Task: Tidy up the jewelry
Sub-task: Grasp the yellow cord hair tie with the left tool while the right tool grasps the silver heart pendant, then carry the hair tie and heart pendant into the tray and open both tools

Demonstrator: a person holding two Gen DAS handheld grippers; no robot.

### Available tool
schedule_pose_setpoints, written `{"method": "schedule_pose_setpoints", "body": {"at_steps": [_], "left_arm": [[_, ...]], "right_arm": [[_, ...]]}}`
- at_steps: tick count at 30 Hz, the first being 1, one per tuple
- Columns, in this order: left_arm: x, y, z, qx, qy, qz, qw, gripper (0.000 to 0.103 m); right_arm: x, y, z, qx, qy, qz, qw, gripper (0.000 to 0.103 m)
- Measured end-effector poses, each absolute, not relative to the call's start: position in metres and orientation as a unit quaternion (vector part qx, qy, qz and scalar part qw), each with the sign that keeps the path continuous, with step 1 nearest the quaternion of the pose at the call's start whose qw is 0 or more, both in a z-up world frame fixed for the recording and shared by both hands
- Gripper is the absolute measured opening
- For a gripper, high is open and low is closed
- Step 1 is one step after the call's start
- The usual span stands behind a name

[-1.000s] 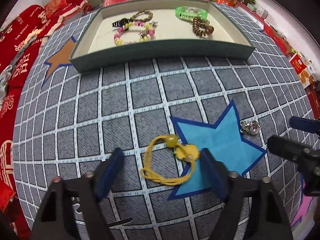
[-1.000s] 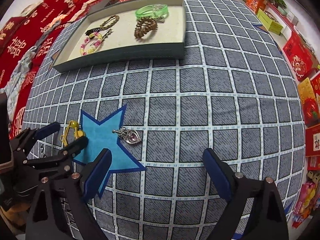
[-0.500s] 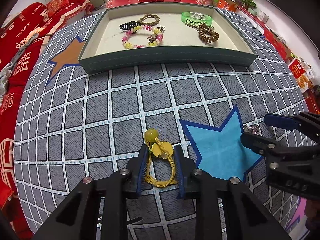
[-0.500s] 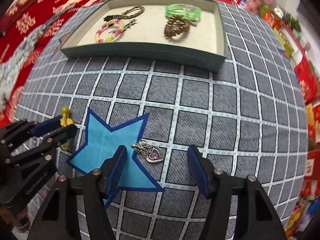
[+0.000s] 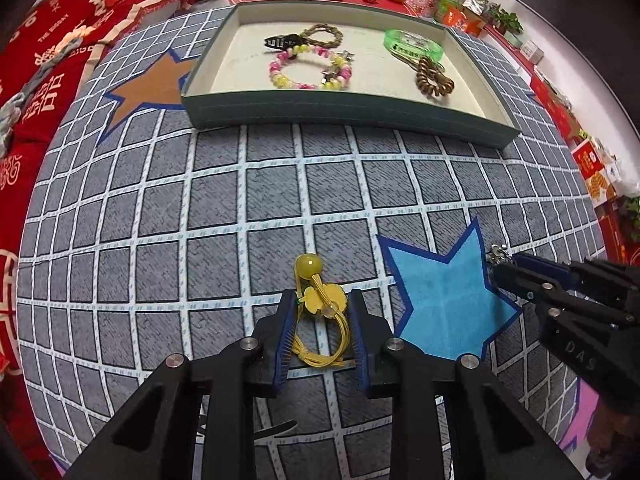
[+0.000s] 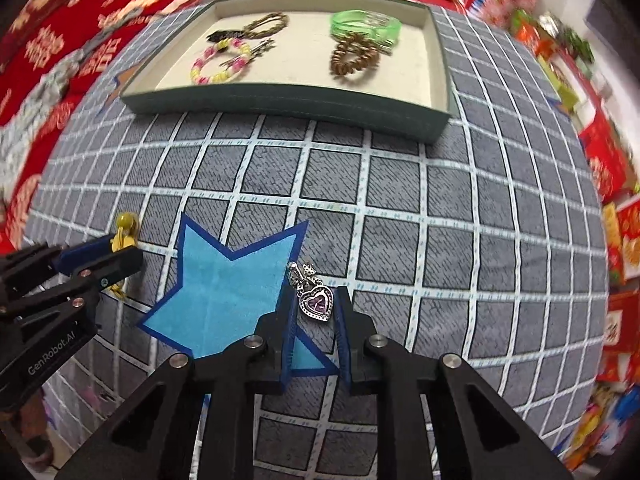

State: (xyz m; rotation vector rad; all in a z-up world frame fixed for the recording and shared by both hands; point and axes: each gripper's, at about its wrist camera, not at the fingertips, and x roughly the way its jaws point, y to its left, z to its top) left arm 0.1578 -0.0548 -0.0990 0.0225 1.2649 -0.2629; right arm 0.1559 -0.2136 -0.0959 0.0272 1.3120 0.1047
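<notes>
While your two grippers point down at the grey checked cloth (image 5: pixel 248 200), your left gripper (image 5: pixel 322 312) has its jaws nearly closed, pressing on a yellow hair tie (image 5: pixel 320 320) just left of the blue star patch (image 5: pixel 444 300). Your right gripper (image 6: pixel 316 308) has just been closing and now pinches a silver heart pendant (image 6: pixel 316 302) at the star's right edge. The green tray (image 5: pixel 344 110) sits toward the cloth's far edge, holding a beaded bracelet (image 5: pixel 310 68) and a brown coil hair tie (image 5: pixel 434 80)

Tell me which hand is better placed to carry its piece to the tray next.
Roughly even, slightly the left: its fingers already clamp the yellow hair tie, while the right gripper has just been closing around the heart pendant. The tray lies ahead.
</notes>
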Motion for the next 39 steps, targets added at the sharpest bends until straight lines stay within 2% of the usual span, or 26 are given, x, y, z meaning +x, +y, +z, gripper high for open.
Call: {"method": "schedule_pose_setpoints", "body": {"at_steps": [13,39], "left_arm": [[0.165,-0.038,-0.070,-0.007,0.574,-0.130,0.808,0.039],[0.208,-0.043,-0.038,-0.003,0.547,-0.127,0.827,0.039]], "right_arm": [[0.151,-0.246,-0.077,0.121,0.607,0.045,0.784,0.020],[0.204,-0.265,-0.034,0.155,0.577,0.045,0.801,0.020]]}}
